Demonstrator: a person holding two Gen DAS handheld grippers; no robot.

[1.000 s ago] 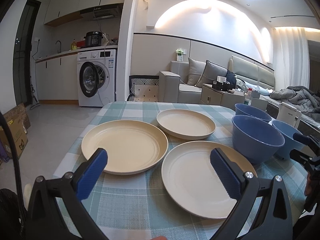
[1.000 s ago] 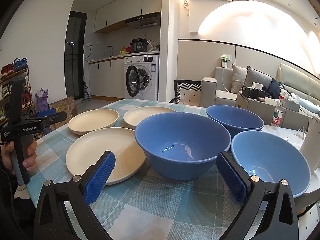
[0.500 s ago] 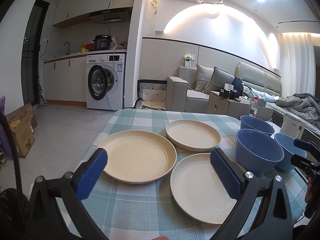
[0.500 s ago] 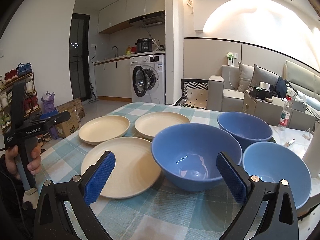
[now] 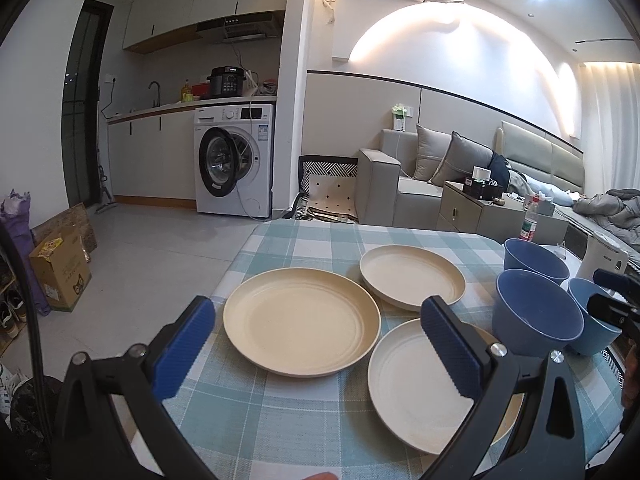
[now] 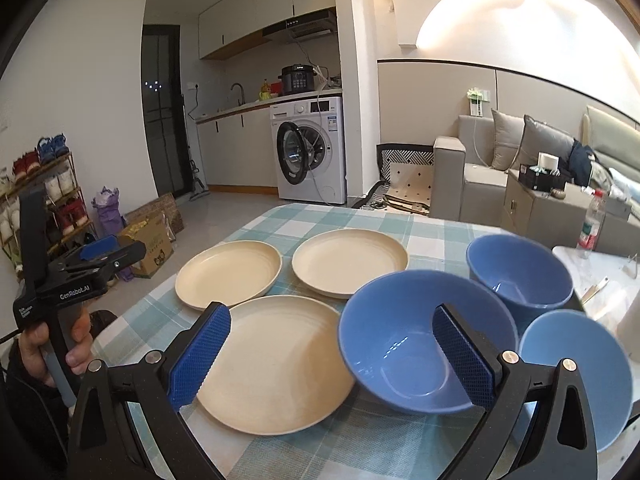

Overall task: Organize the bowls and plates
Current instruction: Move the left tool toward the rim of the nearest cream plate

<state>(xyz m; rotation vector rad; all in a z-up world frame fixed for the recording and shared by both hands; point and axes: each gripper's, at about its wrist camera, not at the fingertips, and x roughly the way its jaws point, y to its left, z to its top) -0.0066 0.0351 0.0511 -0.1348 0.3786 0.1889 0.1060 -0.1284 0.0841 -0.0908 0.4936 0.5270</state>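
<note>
While both grippers hover spread wide, empty: left gripper (image 5: 318, 350) low centre of frame, right gripper (image 6: 332, 354) likewise. Three cream plates (image 6: 276, 360) centre-left on checked tablecloth (image 6: 352, 220), three blue bowls (image 6: 424, 344) right.

Both grippers pulled back and up from the counter (image 5: 280, 240) over the last second. Left gripper (image 5: 320, 348): plates now sit smaller and lower in its view, more floor visible. Right gripper (image 6: 332, 356): big blue bowl (image 6: 428, 340) no longer fills the gap between its fingers, more of the counter shows.
</note>
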